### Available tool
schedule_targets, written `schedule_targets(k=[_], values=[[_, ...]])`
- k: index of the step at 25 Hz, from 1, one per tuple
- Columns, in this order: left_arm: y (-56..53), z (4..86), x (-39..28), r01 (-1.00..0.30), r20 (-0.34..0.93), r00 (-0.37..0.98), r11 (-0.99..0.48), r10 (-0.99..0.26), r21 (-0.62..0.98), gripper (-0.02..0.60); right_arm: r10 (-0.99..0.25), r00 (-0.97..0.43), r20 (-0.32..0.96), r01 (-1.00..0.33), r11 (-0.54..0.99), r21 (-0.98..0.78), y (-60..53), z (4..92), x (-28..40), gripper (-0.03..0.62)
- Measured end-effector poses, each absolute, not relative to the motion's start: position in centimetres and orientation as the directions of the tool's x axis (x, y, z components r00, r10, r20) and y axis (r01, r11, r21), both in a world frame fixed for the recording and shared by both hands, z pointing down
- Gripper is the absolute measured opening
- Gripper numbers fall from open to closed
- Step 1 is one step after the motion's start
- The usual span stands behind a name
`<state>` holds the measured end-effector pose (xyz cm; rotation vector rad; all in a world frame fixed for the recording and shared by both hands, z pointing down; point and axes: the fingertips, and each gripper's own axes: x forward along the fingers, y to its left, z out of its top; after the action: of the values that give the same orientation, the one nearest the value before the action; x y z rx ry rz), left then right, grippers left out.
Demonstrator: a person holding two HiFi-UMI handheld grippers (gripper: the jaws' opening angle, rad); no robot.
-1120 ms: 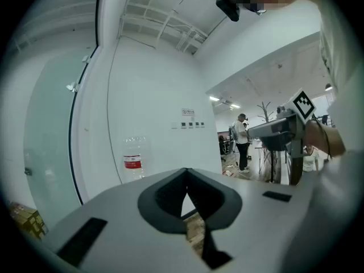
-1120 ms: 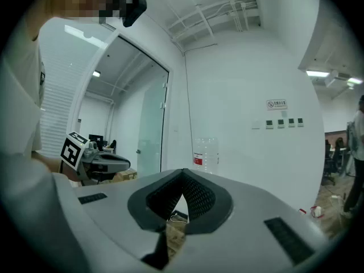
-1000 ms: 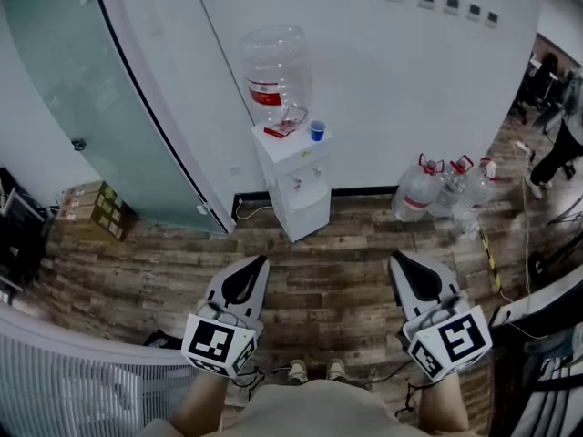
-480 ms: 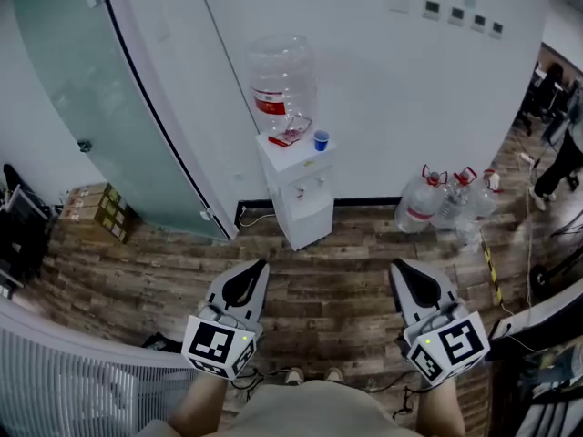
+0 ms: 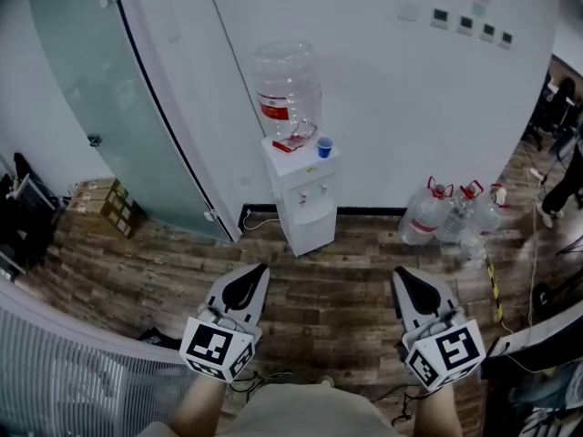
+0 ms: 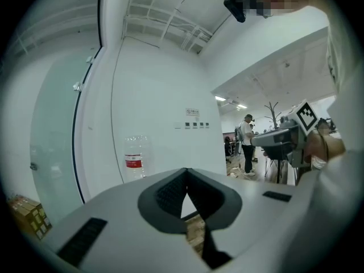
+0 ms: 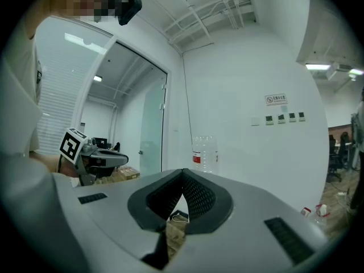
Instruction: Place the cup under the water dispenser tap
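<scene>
Both jaw pairs, left gripper (image 5: 259,269) and right gripper (image 5: 402,274), are closed and empty. Step in hand: approach. The cup (image 5: 324,147) stands on top of the water dispenser (image 5: 307,209), well ahead. Next: close in, open one gripper, and grasp the cup.

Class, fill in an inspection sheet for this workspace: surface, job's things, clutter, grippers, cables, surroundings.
Surface: wooden plank floor.
Job's things: blue cup stands on top of the white water dispenser, beside its bottle; not yet under a tap.
Clutter: spare water bottles by the wall; cardboard boxes by the glass.
Grippers: left gripper and right gripper both shut, empty, well short of the dispenser.
Cables: white cord at the wall base beside the dispenser.
Surroundings: glass door, wall switches, a person far right.
</scene>
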<state>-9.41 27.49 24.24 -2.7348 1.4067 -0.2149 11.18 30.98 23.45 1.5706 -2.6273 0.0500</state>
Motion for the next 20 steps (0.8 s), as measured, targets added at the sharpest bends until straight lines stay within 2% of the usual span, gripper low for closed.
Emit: schedule_targets(k=[9, 20], values=[[27.2, 25.6, -8.5, -0.820, 0.123, 0.548, -0.561, -0.827, -0.113, 0.005, -0.860, -0.496, 0.119, -0.866, 0.500, 0.002, 29.6, 25.3, 12.5, 0.006], [22.0, 27.1, -8.6, -0.814, 0.128, 0.555, -0.568, -0.822, -0.122, 0.005, -0.859, -0.490, 0.146, -0.870, 0.494, -0.016, 23.8, 27.7, 11.9, 0.006]])
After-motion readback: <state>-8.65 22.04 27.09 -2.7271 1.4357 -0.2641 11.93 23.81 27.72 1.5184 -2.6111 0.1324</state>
